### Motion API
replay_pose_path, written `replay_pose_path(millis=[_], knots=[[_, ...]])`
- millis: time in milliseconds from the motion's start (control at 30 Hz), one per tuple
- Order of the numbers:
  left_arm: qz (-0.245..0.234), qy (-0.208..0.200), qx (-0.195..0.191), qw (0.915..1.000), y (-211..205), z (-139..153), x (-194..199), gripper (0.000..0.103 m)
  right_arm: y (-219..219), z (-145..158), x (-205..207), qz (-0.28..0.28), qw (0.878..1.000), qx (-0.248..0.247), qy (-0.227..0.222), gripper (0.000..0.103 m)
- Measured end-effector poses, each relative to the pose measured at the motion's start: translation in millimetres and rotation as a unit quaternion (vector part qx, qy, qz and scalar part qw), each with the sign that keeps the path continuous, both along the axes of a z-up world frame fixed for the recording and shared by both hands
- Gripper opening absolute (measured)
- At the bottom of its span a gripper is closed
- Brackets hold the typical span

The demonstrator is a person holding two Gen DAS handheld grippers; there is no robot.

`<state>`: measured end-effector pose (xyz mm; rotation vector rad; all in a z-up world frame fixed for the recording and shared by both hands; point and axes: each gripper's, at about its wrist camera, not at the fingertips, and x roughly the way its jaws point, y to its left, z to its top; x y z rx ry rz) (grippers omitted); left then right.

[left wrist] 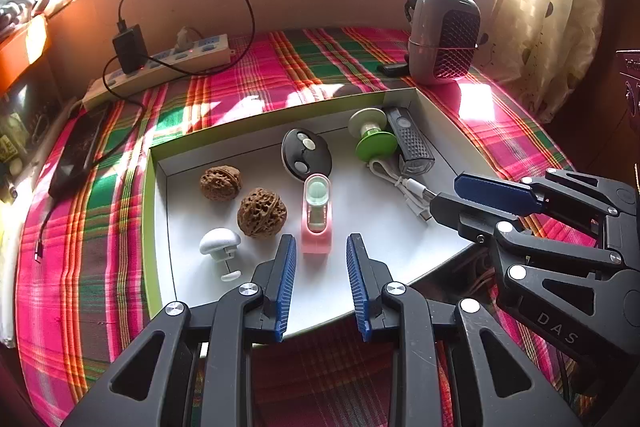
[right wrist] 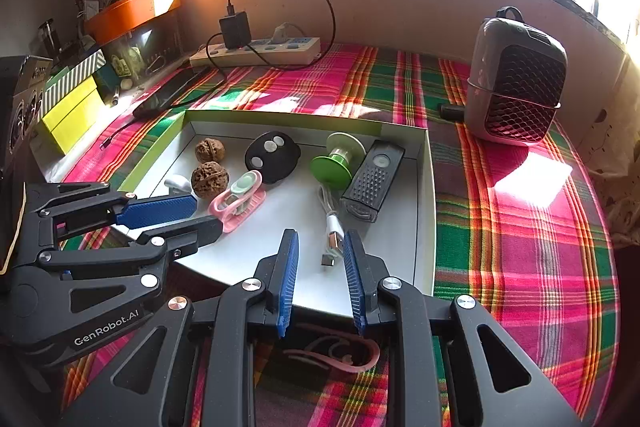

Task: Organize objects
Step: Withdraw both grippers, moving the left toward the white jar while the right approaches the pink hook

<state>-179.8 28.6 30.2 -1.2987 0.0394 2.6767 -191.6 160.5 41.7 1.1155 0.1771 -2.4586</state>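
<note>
Shallow white box lid with green rim (left wrist: 154,195) sits on the plaid-covered worktop (left wrist: 280,67), holding all the small items.

Pink clip-shaped gadget (left wrist: 317,215): in the left view its long axis runs straight away from the left gripper (left wrist: 321,281), round mint end far. It lies just beyond the fingertips, not between them. Left gripper is parted, nothing in it, pads clear.

White USB cable (right wrist: 333,227): coiled, plug end pointing toward the right gripper (right wrist: 320,279), plug tip close by the right-hand pad; contact can't be confirmed. Right gripper is also parted and empty.

Around the clip: two walnuts (left wrist: 262,213) just to its left, a white mushroom-shaped knob (left wrist: 219,243) nearer the lid's left wall, black oval remote (left wrist: 306,153) right behind it. Green spool (left wrist: 374,141) and a black bike light (left wrist: 410,141), probably, sit at the far right corner, light lengthwise along the lid wall.

Outside the lid: power strip (left wrist: 160,67) with charger, phone (left wrist: 78,151), small heater (left wrist: 444,35).
</note>
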Motion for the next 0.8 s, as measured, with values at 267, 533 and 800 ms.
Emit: replay_pose_path(millis=[267, 533, 800], knots=[[0.007, 0.021, -0.007, 0.9997, 0, 10, 22, 0.024, 2, 7, 24, -0.013, 1.0, -0.001, 0.019, 0.025], [0.01, 0.031, 0.008, 0.9994, -6, 14, 48, 0.024, 14, 11, 50, -0.049, 0.998, -0.004, 0.035, 0.037], [0.009, 0.022, 0.028, 0.9993, -14, 6, 67, 0.024, 29, 0, 69, -0.077, 0.997, -0.002, 0.023, 0.038]])
